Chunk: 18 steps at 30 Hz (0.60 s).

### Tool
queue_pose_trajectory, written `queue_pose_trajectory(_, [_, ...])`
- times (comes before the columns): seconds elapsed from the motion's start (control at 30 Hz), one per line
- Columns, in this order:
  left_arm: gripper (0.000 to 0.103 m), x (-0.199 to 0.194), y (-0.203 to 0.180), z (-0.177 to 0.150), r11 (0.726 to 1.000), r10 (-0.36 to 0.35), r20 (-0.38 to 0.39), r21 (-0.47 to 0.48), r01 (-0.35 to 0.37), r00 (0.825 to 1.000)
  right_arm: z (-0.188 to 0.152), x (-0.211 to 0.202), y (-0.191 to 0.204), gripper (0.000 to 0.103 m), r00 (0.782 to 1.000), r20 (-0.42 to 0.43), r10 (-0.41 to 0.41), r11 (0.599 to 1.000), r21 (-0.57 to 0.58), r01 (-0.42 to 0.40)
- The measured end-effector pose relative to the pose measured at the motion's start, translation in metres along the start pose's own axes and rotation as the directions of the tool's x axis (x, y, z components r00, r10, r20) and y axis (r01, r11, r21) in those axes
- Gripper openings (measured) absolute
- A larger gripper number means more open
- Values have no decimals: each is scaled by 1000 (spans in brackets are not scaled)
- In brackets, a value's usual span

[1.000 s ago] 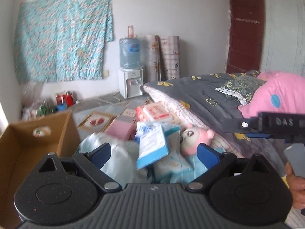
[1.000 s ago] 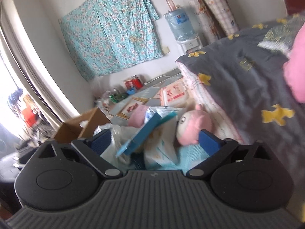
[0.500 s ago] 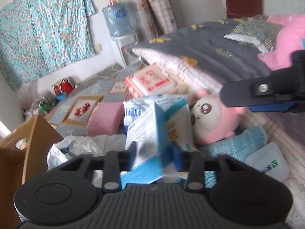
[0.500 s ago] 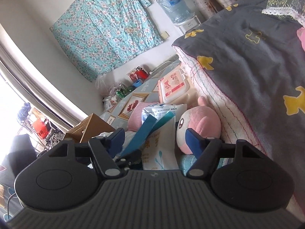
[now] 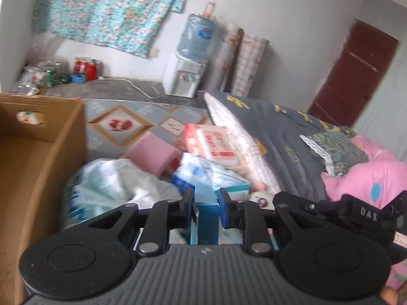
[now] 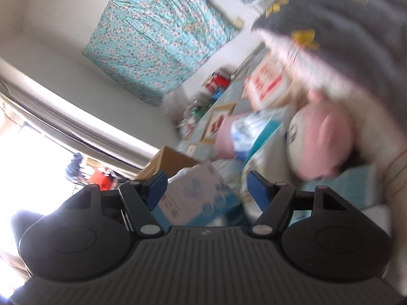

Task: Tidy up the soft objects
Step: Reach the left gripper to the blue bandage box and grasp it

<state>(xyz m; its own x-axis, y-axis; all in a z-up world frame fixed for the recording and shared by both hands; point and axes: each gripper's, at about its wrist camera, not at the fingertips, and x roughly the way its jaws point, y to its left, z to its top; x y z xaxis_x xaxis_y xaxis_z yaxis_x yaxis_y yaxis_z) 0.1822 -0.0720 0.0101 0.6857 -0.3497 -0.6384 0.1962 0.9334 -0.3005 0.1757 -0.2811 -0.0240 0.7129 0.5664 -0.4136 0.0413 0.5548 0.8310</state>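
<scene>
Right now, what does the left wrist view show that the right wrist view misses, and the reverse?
Only the left wrist view shows the water dispenser, the dark red door, the pink pillow, and the left tongs closing on the blue packet.

Only the right wrist view shows the bright window and the open right tongs.

Both show the cardboard box, the pink plush toy, the floral cloth and the grey quilt.

teal floral wall cloth (image 5: pixel 106 10); grey quilt (image 5: pixel 279 132) with yellow figures; pink plush toy (image 6: pixel 323 142); brown cardboard box (image 5: pixel 38 167); dark red door (image 5: pixel 356 81)
</scene>
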Motion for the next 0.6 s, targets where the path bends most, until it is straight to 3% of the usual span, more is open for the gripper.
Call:
queue_pose_trajectory(0.27, [23,-15,22,-24,994,105,6,-10,-105,994,-31,32,10,70,987,-158,12,998,57,-3])
queue_pose_trajectory(0.5, [23,-19,29,-30,994,113,-1,-10,-113,994,-52,64,2,70,961,-275,21,986,166,26])
queue_pose_trajectory(0.53, [23,-18,30,-31,993,116,-5,-7,-116,993,-53,72,-2,70,957,-290,17,984,175,35])
queue_pose_trajectory(0.57, [11,-17,30,-33,992,130,-16,0,-130,991,-56,78,-4,70,953,-304,13,982,186,46])
queue_pose_trajectory(0.6, [11,-15,30,-33,990,144,-30,11,-144,989,-59,84,-6,69,949,-316,10,979,196,55])
